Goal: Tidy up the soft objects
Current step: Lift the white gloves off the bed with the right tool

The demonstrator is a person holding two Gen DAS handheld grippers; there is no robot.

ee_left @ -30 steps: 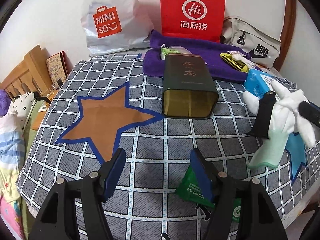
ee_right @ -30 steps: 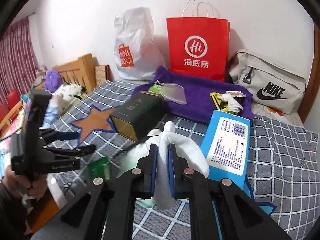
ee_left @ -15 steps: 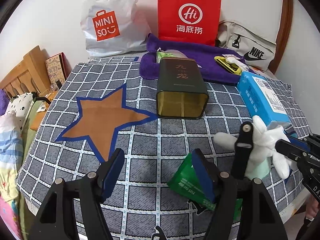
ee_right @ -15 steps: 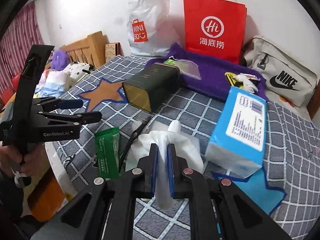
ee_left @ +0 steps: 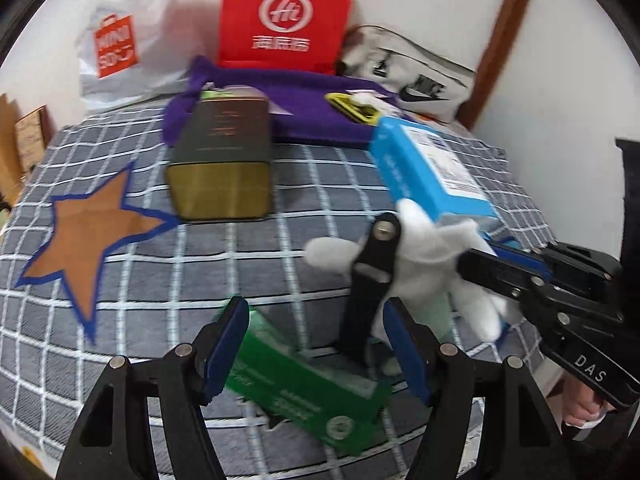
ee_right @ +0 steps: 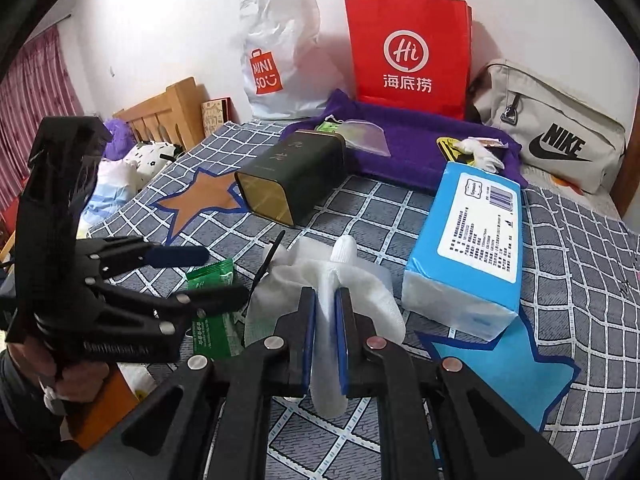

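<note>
- A bedroom: a bed spread with a grey checked quilt patched with stars fills my view, with a red paper carrier bag against the white wall at 12 o'clock.
- My right gripper is clamped narrow on a white fabric glove, held at 6 o'clock in the right wrist view, just above the quilt.
- My left gripper stands wide and empty over a green foil sachet at 6 o'clock in its own view.
- Risk, as I judge it: the limp glove could slide from the pads, or its dangling fingers snag the left gripper, which is close by.
- Count: one dark green rectangular tin, one blue tissue pack, one purple towel, one held glove, a second white glove on the towel.
</note>
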